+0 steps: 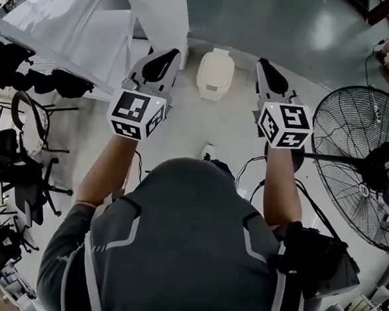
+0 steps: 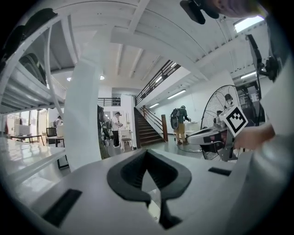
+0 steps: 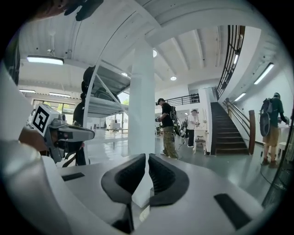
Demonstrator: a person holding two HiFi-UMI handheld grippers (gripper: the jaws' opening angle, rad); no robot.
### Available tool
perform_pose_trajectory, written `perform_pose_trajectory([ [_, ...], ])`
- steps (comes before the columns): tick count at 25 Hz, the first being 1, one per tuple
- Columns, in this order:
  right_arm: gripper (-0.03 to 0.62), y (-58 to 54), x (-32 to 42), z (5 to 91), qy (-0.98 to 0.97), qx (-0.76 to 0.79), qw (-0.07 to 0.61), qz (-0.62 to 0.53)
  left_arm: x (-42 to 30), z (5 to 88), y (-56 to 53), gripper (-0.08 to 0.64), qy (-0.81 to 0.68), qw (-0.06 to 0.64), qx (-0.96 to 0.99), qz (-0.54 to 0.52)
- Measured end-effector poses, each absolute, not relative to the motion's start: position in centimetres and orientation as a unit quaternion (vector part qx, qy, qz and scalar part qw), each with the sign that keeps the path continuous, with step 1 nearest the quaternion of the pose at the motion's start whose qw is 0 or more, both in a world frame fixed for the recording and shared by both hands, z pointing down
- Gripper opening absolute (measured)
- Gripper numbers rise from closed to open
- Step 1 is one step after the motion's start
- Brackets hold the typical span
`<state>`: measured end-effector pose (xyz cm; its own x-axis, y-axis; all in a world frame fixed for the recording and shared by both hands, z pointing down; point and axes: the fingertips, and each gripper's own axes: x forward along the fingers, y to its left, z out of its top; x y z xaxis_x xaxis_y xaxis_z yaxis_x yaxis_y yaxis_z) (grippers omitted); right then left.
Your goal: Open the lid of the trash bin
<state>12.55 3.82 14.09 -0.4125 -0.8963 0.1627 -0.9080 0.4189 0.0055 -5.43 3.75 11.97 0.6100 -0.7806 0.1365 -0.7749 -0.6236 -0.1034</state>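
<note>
Left tool (image 1: 160,64): jaws together, nothing between them. Right tool (image 1: 269,73): likewise together and empty. Both are held out about level in the upper middle of the head view. The trash bin (image 1: 215,73) stands on the floor (image 1: 290,25) in the gap between them, touched by neither. Its lid (image 1: 217,61) lies down, closed. A large fan (image 1: 360,163) fills the right edge. I judge this the approach step, with nothing opened yet. Next I need to bring one tool down to the lid's edge and get under it to lift; I cannot tell where the hinge sits.
</note>
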Motion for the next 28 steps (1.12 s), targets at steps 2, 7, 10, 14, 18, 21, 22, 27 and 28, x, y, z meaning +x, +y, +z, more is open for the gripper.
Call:
perform_pose_trajectory([
  [2, 0.031, 2.8, 13.5, 14.7, -0.845, 0.527, 0.071, 0.048, -4.0, 12.5, 2.5, 0.009, 0.437, 0.020, -0.895, -0.091],
  [7, 0.032, 0.4, 15.9, 16.2, -0.846, 0.524, 0.073, 0.059, -1.9, 14.0, 0.2, 0.009, 0.440, 0.010, -0.891, -0.112],
  [10, 0.032, -1.1, 16.0, 16.6, -0.844, 0.527, 0.071, 0.069, -1.9, 14.6, -1.6, 0.009, 0.436, -0.002, -0.891, -0.125],
  [14, 0.032, -3.2, 15.7, 17.7, -0.837, 0.535, 0.088, 0.075, -1.9, 16.3, -4.4, 0.009, 0.420, -0.024, -0.898, -0.127],
  [18, 0.034, -5.6, 14.9, 19.4, -0.822, 0.552, 0.102, 0.093, -2.7, 18.3, -7.7, 0.010, 0.399, -0.039, -0.907, -0.128],
  [21, 0.078, -7.6, 13.5, 20.5, -0.813, 0.561, 0.115, 0.105, -4.4, 19.6, -11.0, 0.011, 0.405, -0.038, -0.905, -0.128],
  [22, 0.098, -8.3, 13.1, 20.8, -0.810, 0.564, 0.120, 0.108, -4.8, 20.2, -12.0, 0.011, 0.403, -0.042, -0.905, -0.130],
  [27, 0.131, -11.0, 12.6, 24.1, -0.778, 0.593, 0.150, 0.140, -5.5, 23.9, -15.9, 0.064, 0.374, -0.073, -0.912, -0.152],
  [28, 0.138, -11.7, 12.5, 25.0, -0.772, 0.598, 0.157, 0.148, -5.7, 24.7, -16.8, 0.071, 0.373, -0.073, -0.912, -0.158],
])
